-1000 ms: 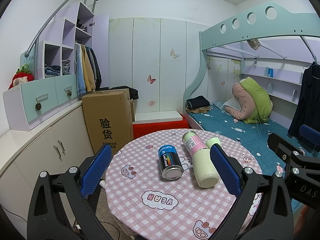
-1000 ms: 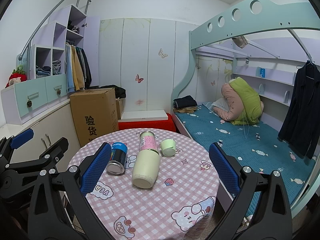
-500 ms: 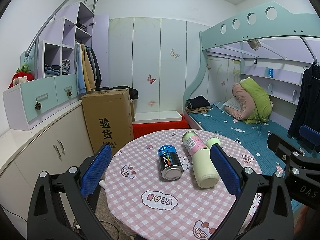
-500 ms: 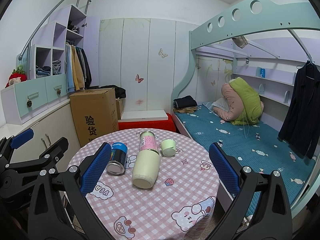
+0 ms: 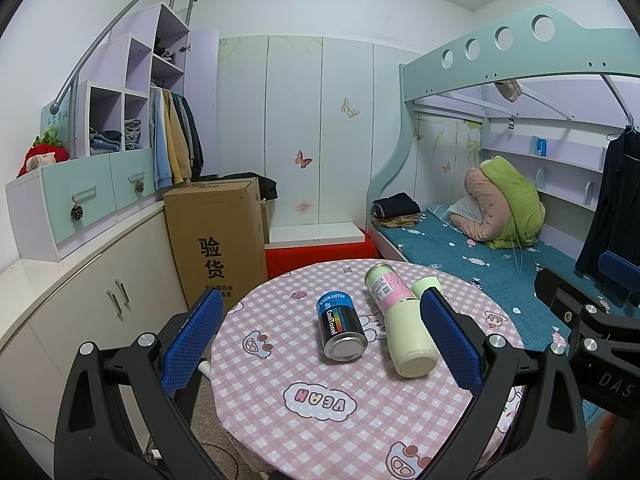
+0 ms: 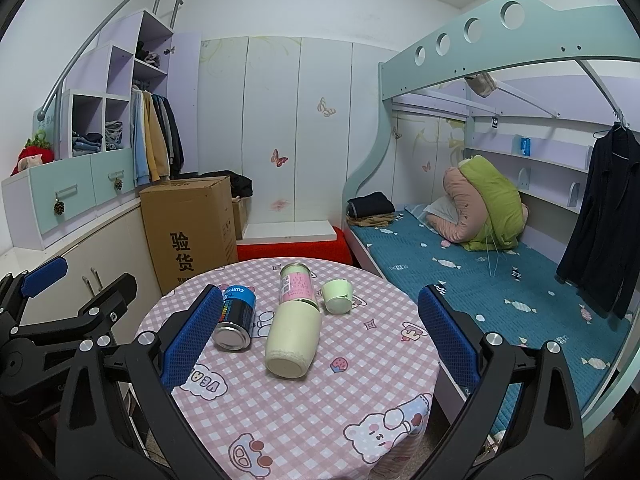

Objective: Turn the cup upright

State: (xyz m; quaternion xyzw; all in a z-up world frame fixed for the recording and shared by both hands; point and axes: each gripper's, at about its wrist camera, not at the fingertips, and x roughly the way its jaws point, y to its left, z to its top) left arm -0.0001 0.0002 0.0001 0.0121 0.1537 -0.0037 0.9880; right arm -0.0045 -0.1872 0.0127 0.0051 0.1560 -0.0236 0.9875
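While both tools hang short of the table (image 6: 304, 432) with jaws spread wide and empty, the job sits at its approach step. Taking the cream bottle (image 6: 294, 332) as landmark: the small green cup (image 6: 337, 296) lies on its side just beyond the bottle's pink-labelled end, toward the bed, and the blue can (image 6: 236, 316) lies beside the bottle on the other flank. The right gripper (image 6: 320, 342) looks nearer, the left gripper (image 5: 320, 340) farther. Next likely calls for reaching past the bottle, pinching the cup's wall without nudging the bottle, then rotating it onto its base.
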